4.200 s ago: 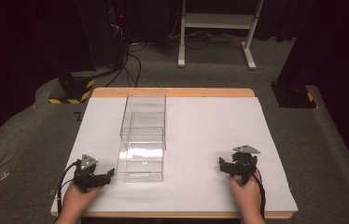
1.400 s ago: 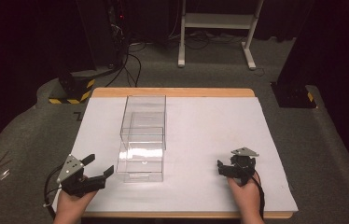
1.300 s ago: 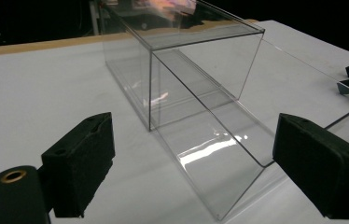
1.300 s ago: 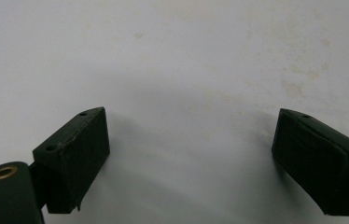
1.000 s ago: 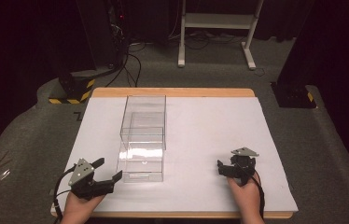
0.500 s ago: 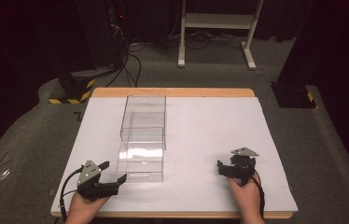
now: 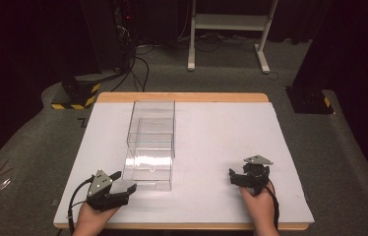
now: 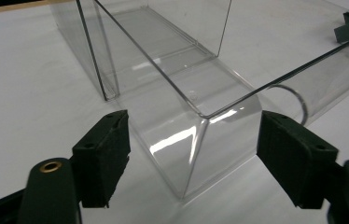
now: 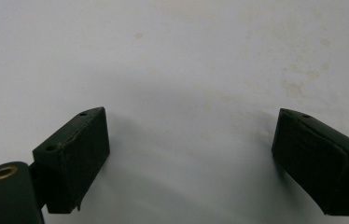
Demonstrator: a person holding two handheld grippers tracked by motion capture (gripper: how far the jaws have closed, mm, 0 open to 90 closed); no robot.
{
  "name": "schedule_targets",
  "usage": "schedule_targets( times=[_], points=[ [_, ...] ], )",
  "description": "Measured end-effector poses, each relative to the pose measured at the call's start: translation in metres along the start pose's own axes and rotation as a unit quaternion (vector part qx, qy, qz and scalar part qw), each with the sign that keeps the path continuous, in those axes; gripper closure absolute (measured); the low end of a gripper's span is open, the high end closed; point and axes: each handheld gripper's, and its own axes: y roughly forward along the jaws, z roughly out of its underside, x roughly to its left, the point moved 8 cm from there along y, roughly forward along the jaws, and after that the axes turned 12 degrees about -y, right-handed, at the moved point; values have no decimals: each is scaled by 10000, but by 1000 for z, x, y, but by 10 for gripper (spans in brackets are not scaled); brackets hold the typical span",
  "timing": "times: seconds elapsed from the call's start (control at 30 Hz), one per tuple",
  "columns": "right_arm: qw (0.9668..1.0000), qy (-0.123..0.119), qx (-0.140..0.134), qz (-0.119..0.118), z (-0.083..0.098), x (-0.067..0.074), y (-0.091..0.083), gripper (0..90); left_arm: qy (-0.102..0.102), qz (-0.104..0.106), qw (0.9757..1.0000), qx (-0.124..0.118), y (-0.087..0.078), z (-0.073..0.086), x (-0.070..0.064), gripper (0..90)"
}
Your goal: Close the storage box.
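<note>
A clear plastic box [image 7: 151,142] stands on the white table top [image 7: 221,132], left of the middle, with a clear drawer [image 7: 147,172] at its near end. My left gripper [image 7: 125,180] lies at the drawer's near left corner. In the left gripper view that drawer corner [image 8: 210,154] sits between the pads of my left gripper [image 8: 192,140]. The jaws are closing, and a gap still shows on each side of the corner. My right gripper [image 7: 248,173] rests at the near right, open, with bare white surface between the pads of the right gripper [image 9: 189,135].
The table's wooden rim [image 7: 182,97] runs along the far side. On the carpet beyond stand a yellow-and-black striped block [image 7: 76,93], cables and a white frame [image 7: 231,29]. A dark post base [image 7: 310,101] sits off the far right corner.
My left hand has come in from the table's left edge to the drawer's near corner. The right hand has kept still.
</note>
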Motion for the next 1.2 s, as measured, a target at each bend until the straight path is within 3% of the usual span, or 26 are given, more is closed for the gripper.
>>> schedule_targets(
  times=[0.5, 1.2],
  points=[
    [10000, 0, 0, 0, 0, 0, 0, 107, -284, 82, 9996, -14, 5, 3, 2, 201],
    [10000, -3, -1, 2, 0, 0, 0, 108, -241, 74, 9997, -22, 14, 2, -4, 228]
  ],
)
